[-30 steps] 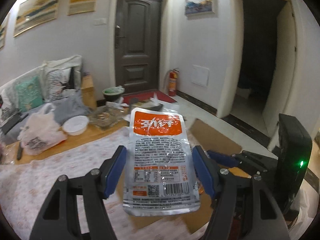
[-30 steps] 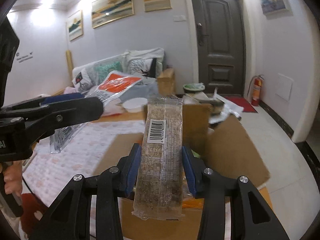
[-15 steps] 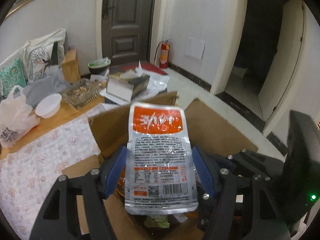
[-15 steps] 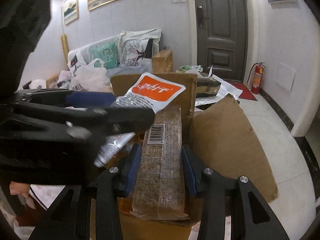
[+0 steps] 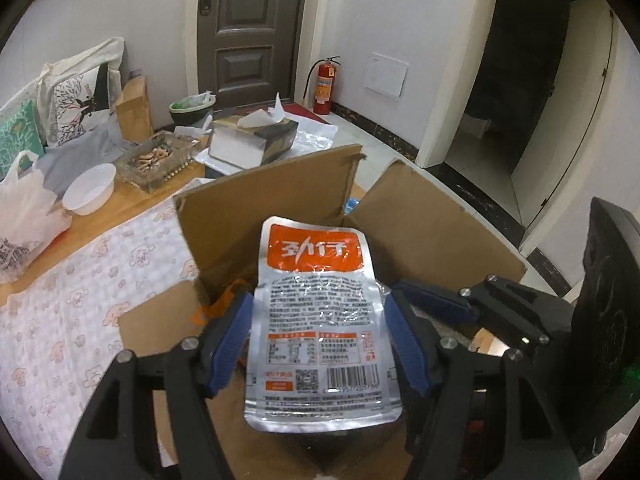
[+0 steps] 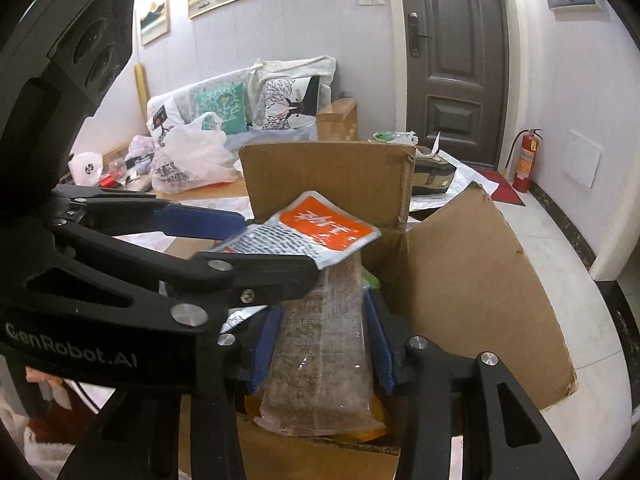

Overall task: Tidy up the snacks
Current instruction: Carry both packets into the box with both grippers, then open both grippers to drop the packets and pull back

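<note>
My left gripper (image 5: 320,340) is shut on a silver snack pouch (image 5: 316,320) with an orange top. It holds the pouch over the open cardboard box (image 5: 272,200). In the right wrist view the left gripper (image 6: 276,244) and its pouch (image 6: 316,232) cross in front. My right gripper (image 6: 324,340) is shut on a clear pack of brown snack bars (image 6: 324,348), held low inside the box (image 6: 472,280). The right gripper (image 5: 432,304) also shows in the left wrist view, to the right of the pouch. Other snack packs lie in the box, mostly hidden.
The box sits on a table with a patterned cloth (image 5: 60,312). Behind it are a white bowl (image 5: 90,188), a glass tray of snacks (image 5: 158,160), a tissue box (image 5: 252,140) and a white plastic bag (image 5: 24,216). A sofa with cushions (image 6: 248,104) stands at the back.
Both grippers have moved forward and down into the open box with their packs. The left gripper now crosses close in front of the right wrist camera.
</note>
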`<state>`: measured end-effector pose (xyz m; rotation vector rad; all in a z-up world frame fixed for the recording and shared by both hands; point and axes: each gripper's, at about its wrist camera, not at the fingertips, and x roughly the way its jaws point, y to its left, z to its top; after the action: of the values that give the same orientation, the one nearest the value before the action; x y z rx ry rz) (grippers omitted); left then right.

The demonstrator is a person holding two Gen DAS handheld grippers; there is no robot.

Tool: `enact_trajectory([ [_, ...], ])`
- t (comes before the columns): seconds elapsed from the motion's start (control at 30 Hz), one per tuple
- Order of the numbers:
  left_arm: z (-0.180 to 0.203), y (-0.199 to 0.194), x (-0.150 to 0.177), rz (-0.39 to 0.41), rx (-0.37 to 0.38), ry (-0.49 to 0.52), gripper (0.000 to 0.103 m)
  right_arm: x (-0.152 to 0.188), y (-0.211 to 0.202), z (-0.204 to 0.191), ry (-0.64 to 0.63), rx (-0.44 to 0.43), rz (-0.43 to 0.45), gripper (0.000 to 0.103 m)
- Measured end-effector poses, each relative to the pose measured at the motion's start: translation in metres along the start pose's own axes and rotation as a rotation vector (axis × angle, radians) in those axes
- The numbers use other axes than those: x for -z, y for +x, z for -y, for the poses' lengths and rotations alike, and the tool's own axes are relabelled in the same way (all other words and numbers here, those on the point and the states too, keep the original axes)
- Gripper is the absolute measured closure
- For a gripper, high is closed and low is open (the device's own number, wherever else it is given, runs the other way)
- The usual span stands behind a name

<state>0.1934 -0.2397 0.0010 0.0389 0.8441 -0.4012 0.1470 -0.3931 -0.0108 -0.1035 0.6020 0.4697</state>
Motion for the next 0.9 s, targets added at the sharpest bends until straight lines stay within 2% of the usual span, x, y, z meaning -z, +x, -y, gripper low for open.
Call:
enact_trajectory([
  [0.03,-0.001,0.0,0.0,-0.006,-0.002,-0.003,0.038,0.0,-0.001,-0.001,0.0,0.002,0.001,0.063],
  [0.1,-0.001,0.001,0.0,-0.011,0.001,-0.007,0.038,0.001,-0.005,-0.001,0.003,0.007,0.004,0.051],
  [0.17,-0.001,0.004,-0.001,-0.017,0.003,-0.007,0.038,0.001,-0.01,-0.003,-0.003,0.01,0.014,0.046],
  [0.33,-0.003,0.006,0.0,-0.021,0.001,-0.015,0.036,0.004,-0.022,-0.005,-0.019,0.029,0.017,0.044],
  [0.4,-0.004,0.003,0.0,-0.008,-0.001,-0.02,0.033,0.005,-0.027,-0.003,-0.011,0.03,0.024,0.039],
  [0.47,-0.005,-0.003,0.0,0.01,0.001,-0.029,0.029,0.004,-0.034,-0.002,-0.005,0.033,0.035,0.038],
  [0.63,-0.013,-0.032,0.001,0.092,-0.016,-0.04,0.02,0.0,-0.048,-0.008,-0.014,0.025,0.058,0.027],
  [0.73,-0.018,-0.058,0.008,0.154,-0.031,-0.051,0.016,-0.004,-0.058,-0.017,-0.045,0.021,0.097,0.016],
  [0.8,-0.022,-0.079,0.015,0.197,-0.052,-0.053,0.014,-0.006,-0.068,-0.026,-0.068,0.011,0.14,0.007],
  [0.87,-0.028,-0.098,0.022,0.242,-0.078,-0.057,0.005,-0.006,-0.076,-0.033,-0.081,0.007,0.184,0.002],
  [0.9,-0.031,-0.112,0.029,0.281,-0.097,-0.06,0.004,-0.007,-0.081,-0.036,-0.082,0.004,0.207,0.002],
])
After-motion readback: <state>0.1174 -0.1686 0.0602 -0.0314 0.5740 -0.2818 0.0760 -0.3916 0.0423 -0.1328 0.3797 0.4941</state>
